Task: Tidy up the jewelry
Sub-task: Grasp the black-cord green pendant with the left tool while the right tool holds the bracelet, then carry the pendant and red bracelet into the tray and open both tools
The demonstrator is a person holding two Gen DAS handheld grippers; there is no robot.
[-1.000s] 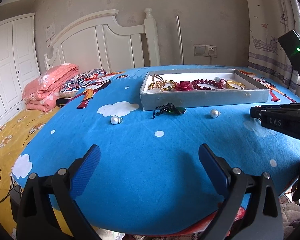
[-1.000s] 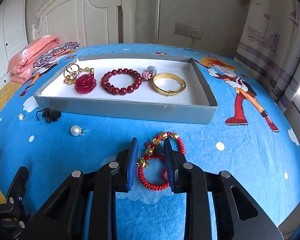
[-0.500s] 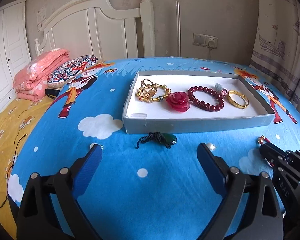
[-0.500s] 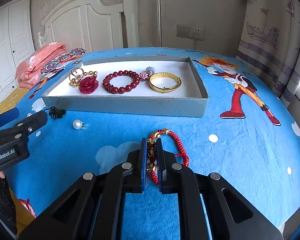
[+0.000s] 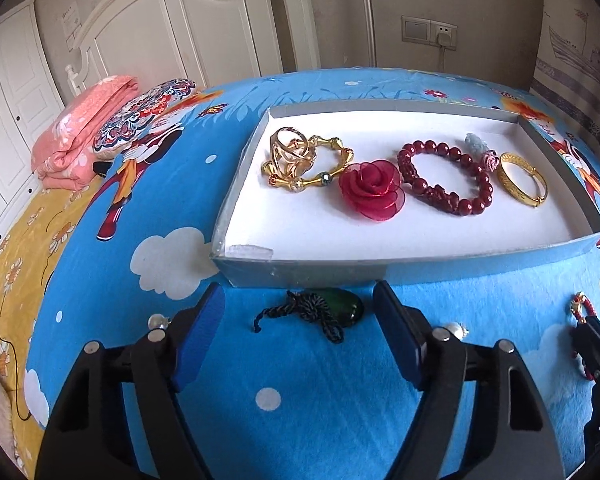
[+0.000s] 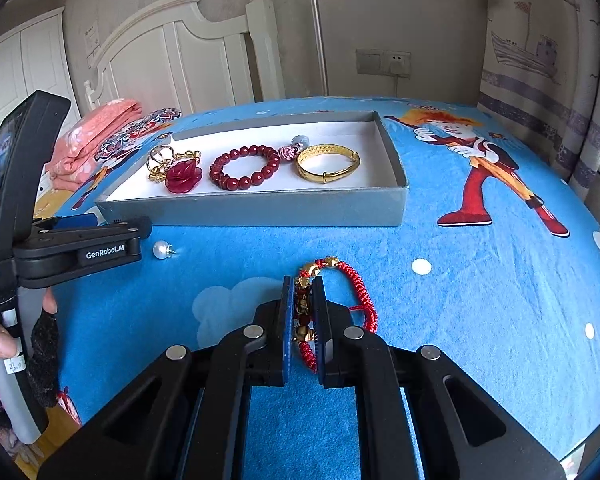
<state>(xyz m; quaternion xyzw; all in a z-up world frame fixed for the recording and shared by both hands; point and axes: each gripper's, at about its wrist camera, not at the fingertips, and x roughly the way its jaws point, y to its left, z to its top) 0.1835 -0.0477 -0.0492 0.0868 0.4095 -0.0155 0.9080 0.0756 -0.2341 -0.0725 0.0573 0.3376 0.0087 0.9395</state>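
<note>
While right gripper (image 6: 302,312) clamps red bracelet (image 6: 342,292), left gripper (image 5: 300,320) spread around green pendant (image 5: 338,306)

A home bedroom: white headboard (image 5: 188,36), folded pink quilt (image 5: 80,120), wardrobe (image 5: 8,92).

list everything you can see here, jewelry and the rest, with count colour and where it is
tray: 1, grey with white floor, on the blue bedspread
gold ring-and-bangle cluster: 1, gold, left end of the tray
rose: 1, red, in the tray touching the cluster
bead bracelet: 1, dark red, middle of the tray
gold bangle: 1, gold, right end of the tray
pendant: 1, green on black cord, on the bedspread in front of the tray
pearl earrings: 2, white, on the bedspread either side of the pendant
cord bracelet: 1, red with gold beads, in front of the tray
bedspread: 1, blue cartoon print
folded blanket: 1, pink, by the headboard
left claw: open around the pendant
right claw: shut on the cord bracelet
</note>
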